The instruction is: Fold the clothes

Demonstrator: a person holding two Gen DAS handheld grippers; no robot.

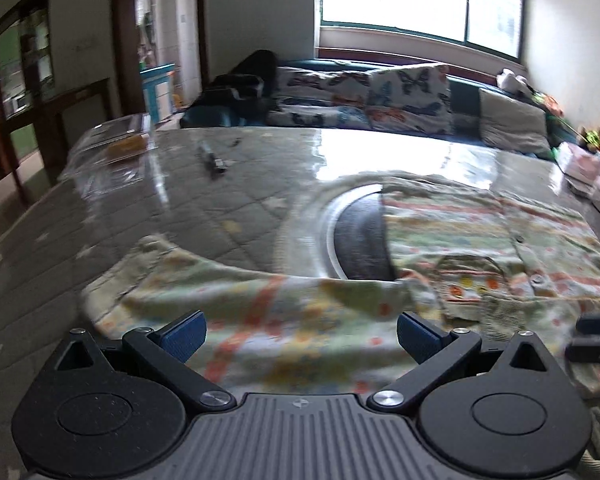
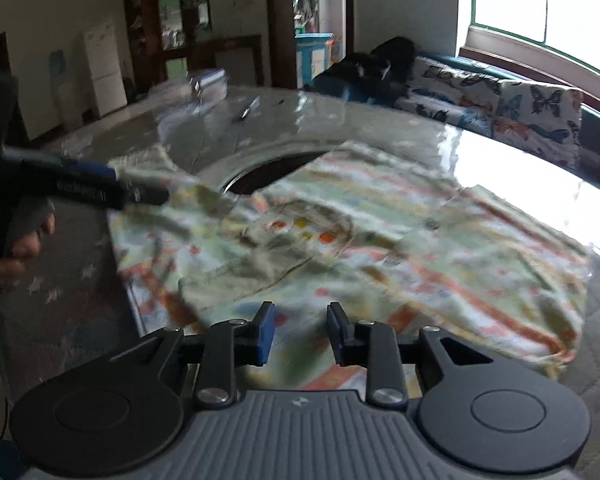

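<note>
Striped shirt (image 2: 380,216) lies flat — long axis left-right, sleeve (image 1: 140,264) leftward.

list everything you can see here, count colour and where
shirt: one, pale green with orange stripes and coloured dots, spread flat on the table, partly over the round inset
table: one, grey quilted cover with stars under clear plastic
round inset: one, dark with a silver ring, in the table's middle
small dark object: one, on the far side of the table; too blurred to name
butterfly cushions: at least two, white with blue and orange butterflies, on the bench under the window
window: one, green frame, far wall
left gripper: one, black with blue pads, jaws wide open over the shirt's near edge
right gripper: one, black with blue pads, jaws open above the shirt
hand: one, holding the left gripper's handle
</note>
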